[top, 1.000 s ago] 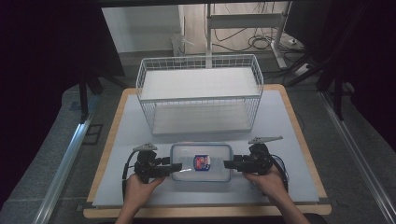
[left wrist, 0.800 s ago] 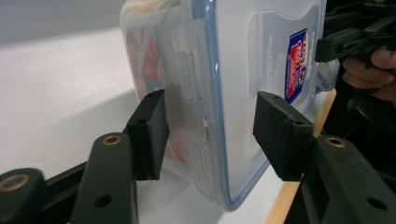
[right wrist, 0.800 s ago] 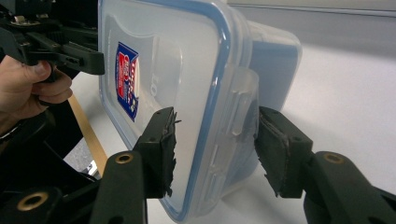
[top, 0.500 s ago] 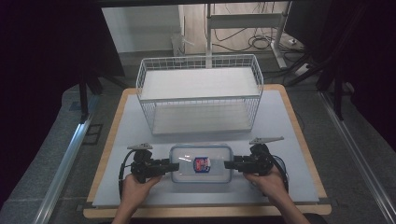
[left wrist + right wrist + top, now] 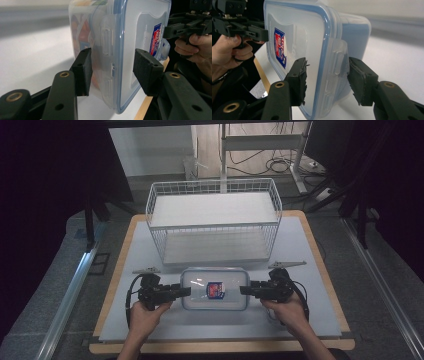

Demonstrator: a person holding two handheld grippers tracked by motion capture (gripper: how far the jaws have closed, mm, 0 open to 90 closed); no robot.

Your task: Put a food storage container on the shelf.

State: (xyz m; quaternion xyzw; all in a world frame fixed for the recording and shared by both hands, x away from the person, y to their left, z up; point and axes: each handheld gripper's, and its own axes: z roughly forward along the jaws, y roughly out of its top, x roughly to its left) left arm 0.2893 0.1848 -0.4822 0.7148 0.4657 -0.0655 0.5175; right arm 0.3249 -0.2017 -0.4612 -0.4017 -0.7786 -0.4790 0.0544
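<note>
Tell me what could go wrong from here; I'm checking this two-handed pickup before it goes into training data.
1. The left gripper and right gripper straddle the end latches of the clear plastic food container with a blue-rimmed lid, jaws open. Closing on a hinged latch flap might pop it or slip.
2. The right gripper's pads look torn, so its grip may be weak.
3. The white wire basket stands just behind; lifting forward could clip its front rim.

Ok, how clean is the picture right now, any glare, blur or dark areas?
High view: table evenly lit, surroundings dark, small glare on the container lid. Left gripper view: black jaws and lid clasp sharp, table behind softly blurred. Right gripper view: lid clear, far background washed out and blurred.
</note>
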